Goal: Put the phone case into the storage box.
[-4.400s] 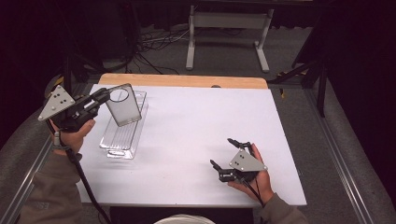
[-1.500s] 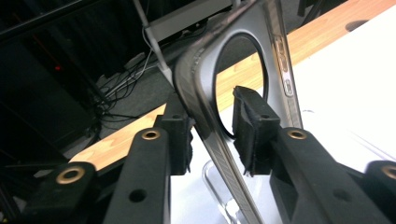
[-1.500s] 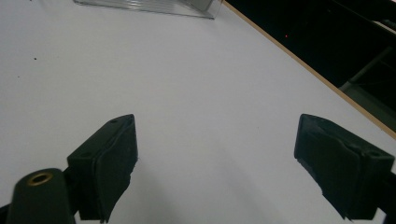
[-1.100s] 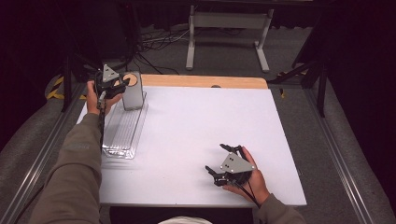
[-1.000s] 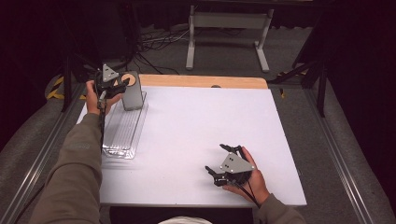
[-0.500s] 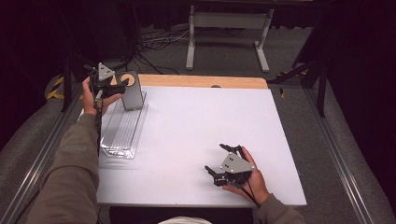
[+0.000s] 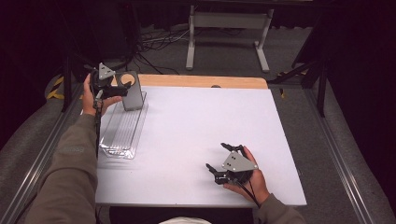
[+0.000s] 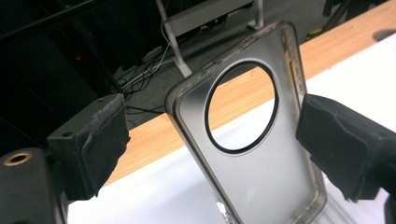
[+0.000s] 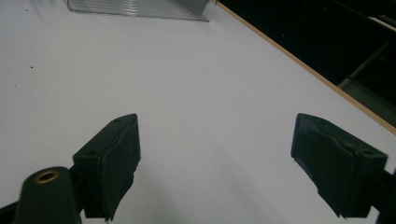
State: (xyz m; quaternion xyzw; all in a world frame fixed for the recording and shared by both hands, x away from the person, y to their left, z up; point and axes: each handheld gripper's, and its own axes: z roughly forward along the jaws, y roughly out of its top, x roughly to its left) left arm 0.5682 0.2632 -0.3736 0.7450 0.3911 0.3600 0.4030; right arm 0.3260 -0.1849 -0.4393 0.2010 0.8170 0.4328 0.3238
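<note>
A grey metal plate (image 7: 135, 95) with a round hole stands nearly upright in the far end of a clear ridged tray (image 7: 120, 133) at the table's far left. My left gripper (image 7: 122, 85) is around the plate's upper part. Its jaws have just been opening, and the plate (image 8: 261, 186) stands between them. The left pad (image 8: 105, 140) is well clear of it and the right pad (image 8: 336, 140) sits close beside its edge, so my left gripper (image 8: 215, 140) is open. My right gripper (image 7: 219, 157) rests open near the front right. Nothing lies between the pads (image 9: 116, 149) of my right gripper (image 9: 215, 154).
The white tabletop (image 7: 201, 126) ends in a wooden strip (image 7: 201, 80) at the far edge. A metal stand (image 7: 229, 28) and cables are on the floor behind. The tray's far end (image 9: 140, 7) shows at the top of the right gripper view.
The left gripper carried the plate from over the tray's middle to its far end and stood it there. Its jaws have since parted from the plate. The right gripper has stayed put.
</note>
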